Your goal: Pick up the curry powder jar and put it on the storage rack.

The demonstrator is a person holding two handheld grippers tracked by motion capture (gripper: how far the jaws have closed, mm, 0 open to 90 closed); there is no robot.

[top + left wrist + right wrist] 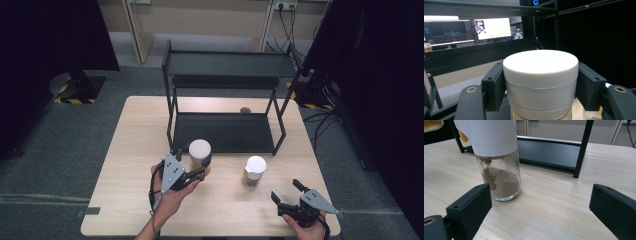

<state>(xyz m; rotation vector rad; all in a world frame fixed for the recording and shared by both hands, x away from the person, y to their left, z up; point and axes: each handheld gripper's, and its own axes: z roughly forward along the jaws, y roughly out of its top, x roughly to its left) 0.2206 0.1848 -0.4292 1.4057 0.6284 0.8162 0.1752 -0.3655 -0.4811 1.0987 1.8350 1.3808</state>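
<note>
Up top, from the high view, my left gripper (199,167) is clamped on the jar (200,152) at its white lid, just in front of the rack (227,95). I grip it high, by the lid, so the glass below stays free and the jar hangs upright; my guess is that it is meant for the rack's lower shelf (225,131), which lies open right behind it. The second jar (254,171) stands on the surface (130,150) between my two hands, apart from both. My right gripper (287,194) rests near the front edge, jaws apart and empty, pointed toward that second jar, probably waiting its turn.

Next, the left gripper view: the lid (541,75) sits square between both black pads (495,86), which press its sides evenly, so the jar should not tilt. A sliver of amber glass shows under the lid. Whether its base touches the surface I cannot tell here. Behind it runs a dark rail of the rack, with lit screens beyond.

Lastly, the right gripper view: my jaws stand wide with nothing between them. Ahead on the left, the second jar (499,172) stands upright on the surface, brownish powder lying low inside, and the shelf (549,152) lies just behind.
</note>
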